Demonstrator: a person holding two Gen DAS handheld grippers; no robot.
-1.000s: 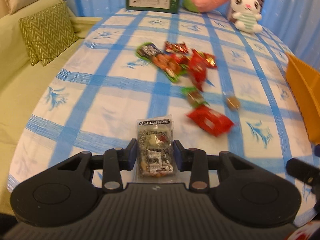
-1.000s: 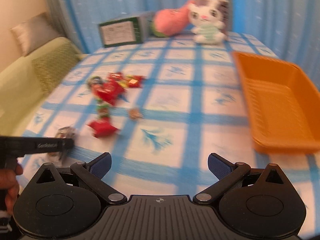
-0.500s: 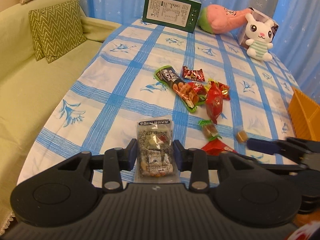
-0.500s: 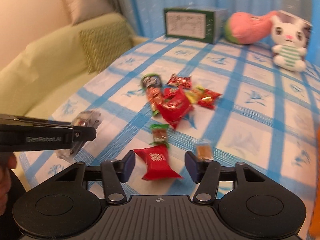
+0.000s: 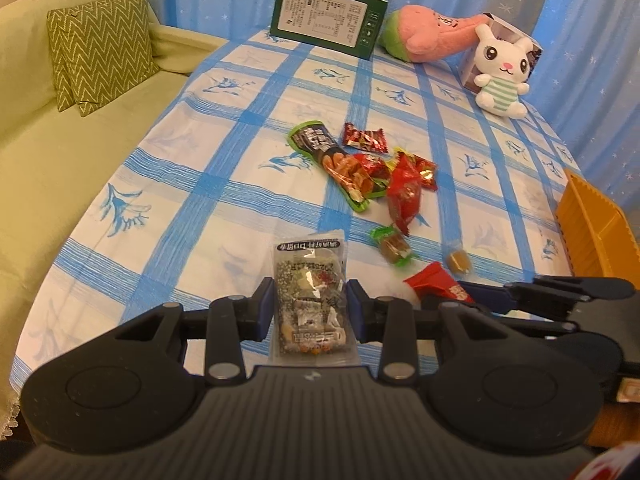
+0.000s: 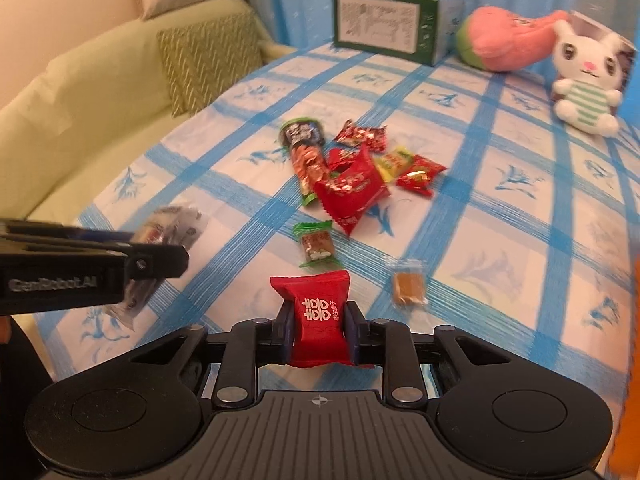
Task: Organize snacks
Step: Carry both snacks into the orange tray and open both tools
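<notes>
Right wrist view | right gripper (image 6: 319, 330) has just been closing, red packet (image 6: 318, 316) clamped near table (image 6: 500, 264) front edge, ready for lifting | left gripper (image 5: 310, 310) clamped on clear snack bag (image 5: 310, 300).

The left hand-held gripper (image 5: 311, 311) clamps a clear packet of mixed nuts (image 5: 310, 304) between its blue pads above the blue-checked counter (image 5: 208, 196). Ahead lies a loose heap of red and green snack packets (image 5: 372, 172). At right, the other hand-held gripper (image 5: 476, 296) grips a red packet (image 5: 436, 285) beside an orange tray (image 5: 592, 232).
</notes>
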